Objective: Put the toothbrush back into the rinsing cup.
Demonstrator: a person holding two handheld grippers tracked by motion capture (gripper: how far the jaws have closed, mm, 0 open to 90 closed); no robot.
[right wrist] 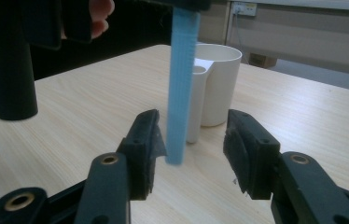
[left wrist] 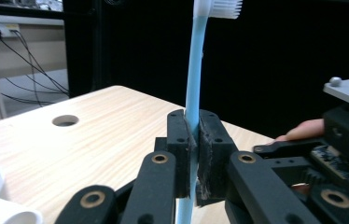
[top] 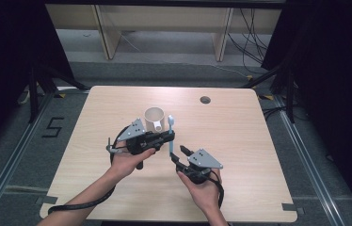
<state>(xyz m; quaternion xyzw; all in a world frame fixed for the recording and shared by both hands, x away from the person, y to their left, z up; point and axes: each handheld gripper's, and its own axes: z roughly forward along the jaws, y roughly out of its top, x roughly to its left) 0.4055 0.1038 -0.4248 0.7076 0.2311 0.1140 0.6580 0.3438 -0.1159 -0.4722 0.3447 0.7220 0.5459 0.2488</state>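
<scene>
Pinching the blue toothbrush [left wrist: 193, 93] upright in the left tongs [left wrist: 194, 158], just beside the white cup [top: 155, 118] on the bench [top: 240, 141]. Right tongs [right wrist: 193, 158] spread around its lower end, not touching. Best kept vertical and lowered squarely into the cup.

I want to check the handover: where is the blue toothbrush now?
The blue toothbrush stands upright, clamped in the left gripper near the table's middle, beside the white cup; its lower end hangs between the open jaws of the right gripper.

A pale wooden table [top: 240, 141] with a round cable hole [top: 205, 100] stands before light wooden shelving [top: 164, 28].
</scene>
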